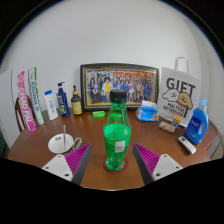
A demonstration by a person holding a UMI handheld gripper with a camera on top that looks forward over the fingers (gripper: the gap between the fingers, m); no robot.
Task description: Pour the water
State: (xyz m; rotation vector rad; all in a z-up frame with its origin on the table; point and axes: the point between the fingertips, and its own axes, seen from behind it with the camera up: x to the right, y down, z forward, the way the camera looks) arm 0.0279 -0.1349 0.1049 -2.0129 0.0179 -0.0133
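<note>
A green plastic bottle [117, 135] with a black cap stands upright on the brown wooden table [35, 158], on what looks like a small red ring at its base. It stands between the fingers of my gripper [112, 160], with a gap at either side. The gripper is open, and its purple pads [78, 156] flank the lower part of the bottle without touching it. A white cup [64, 143] with a stick in it stands on the table, just beyond the left finger.
Along the back wall stand a framed group photo [120, 85], a white gift bag [180, 97], a blue bottle [196, 125] and several toiletry bottles [62, 100]. A small green object [98, 114] and a blue packet [148, 112] lie before the frame.
</note>
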